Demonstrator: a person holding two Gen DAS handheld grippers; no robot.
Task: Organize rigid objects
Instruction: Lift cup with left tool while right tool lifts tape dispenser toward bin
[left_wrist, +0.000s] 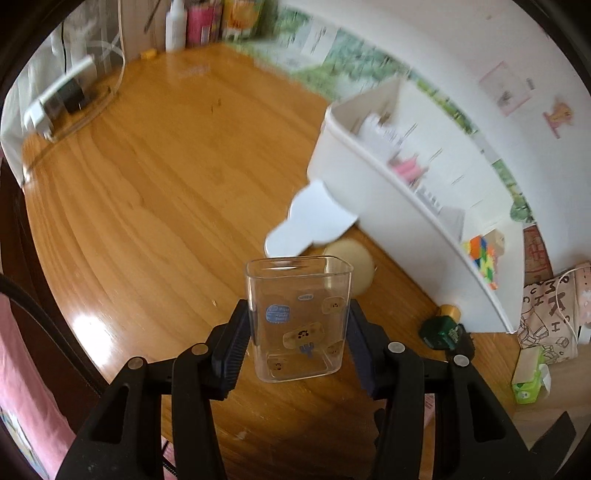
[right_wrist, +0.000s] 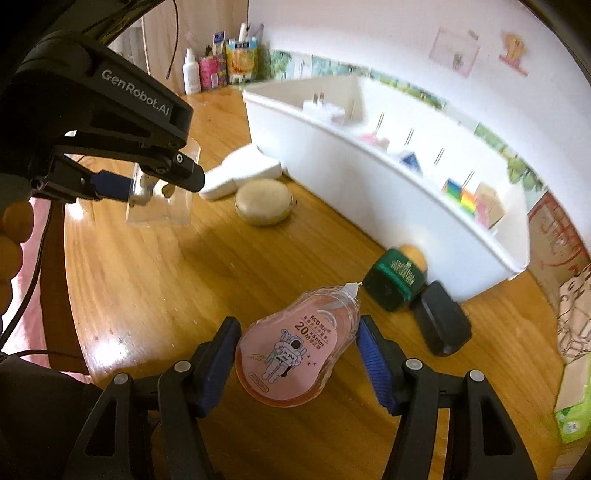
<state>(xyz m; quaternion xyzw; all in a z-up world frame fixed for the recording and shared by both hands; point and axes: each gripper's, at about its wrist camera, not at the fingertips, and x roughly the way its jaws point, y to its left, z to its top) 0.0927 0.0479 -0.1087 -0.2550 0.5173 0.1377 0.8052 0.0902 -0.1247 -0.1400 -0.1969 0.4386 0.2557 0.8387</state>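
Observation:
A clear square plastic cup (left_wrist: 295, 325) with small stickers hangs above the wooden desk (left_wrist: 147, 184), with my left gripper (left_wrist: 297, 314) shut on its sides. The right wrist view shows the same cup (right_wrist: 162, 210) and the left gripper (right_wrist: 147, 184) at the upper left. My right gripper (right_wrist: 297, 332) is shut on a pink correction tape (right_wrist: 291, 354) with an astronaut picture, held just above the desk (right_wrist: 147, 277). A long white divided organizer box (left_wrist: 369, 177) (right_wrist: 351, 177) stands along the wall to the right of both grippers.
On the desk beside the box lie a white cloud-shaped lid (right_wrist: 240, 171), a round beige case (right_wrist: 264, 201), a green sharpener (right_wrist: 393, 284) and a black block (right_wrist: 441, 321). A colourful cube (right_wrist: 461, 195) sits in the box. Bottles (right_wrist: 191, 72) stand at the back, a green tissue pack (right_wrist: 574, 417) at right.

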